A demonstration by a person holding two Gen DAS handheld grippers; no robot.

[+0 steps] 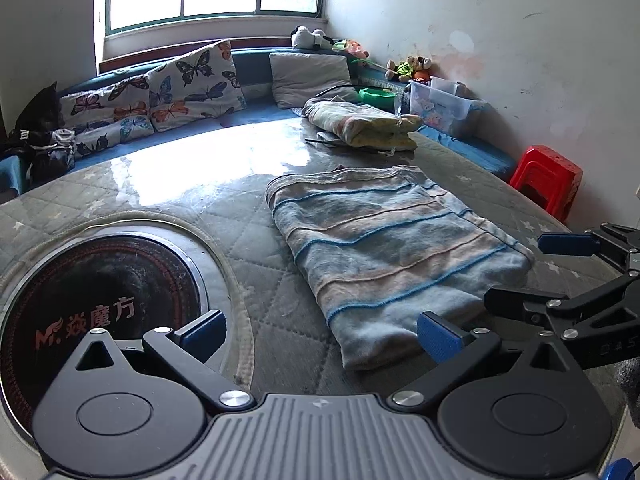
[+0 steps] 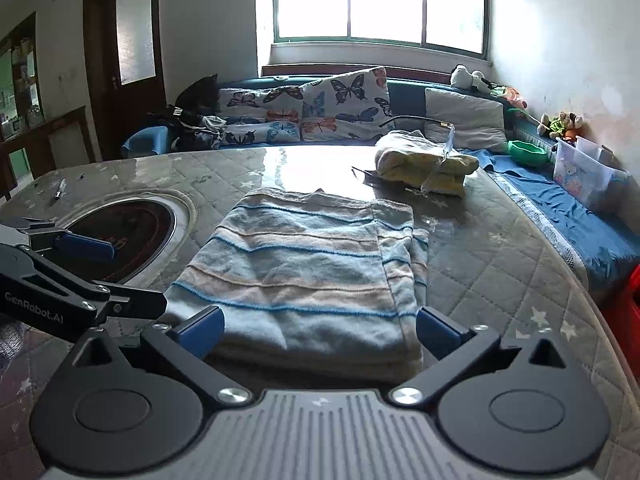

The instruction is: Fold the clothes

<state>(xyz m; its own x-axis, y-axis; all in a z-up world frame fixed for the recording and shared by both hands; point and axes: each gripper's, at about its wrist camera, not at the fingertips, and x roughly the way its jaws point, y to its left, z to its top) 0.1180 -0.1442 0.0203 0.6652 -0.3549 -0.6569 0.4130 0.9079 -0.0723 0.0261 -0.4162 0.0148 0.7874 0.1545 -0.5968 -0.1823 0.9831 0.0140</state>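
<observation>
Bright window (image 2: 380, 0), white walls (image 1: 520, 40), dark door (image 2: 128, 64), blue sofa (image 1: 256, 80) with butterfly cushions (image 2: 344, 100), red stool (image 1: 548, 180)

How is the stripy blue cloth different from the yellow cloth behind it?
The striped cloth is blue and beige with thin blue lines; the yellow cloth is pale yellow and cream. The striped cloth lies folded flat in a neat rectangle; the yellow cloth is a lumpy bundle. The striped cloth sits close to both open grippers; the yellow cloth lies farther back, toward the window. Both rest on the quilted table cover.
</observation>
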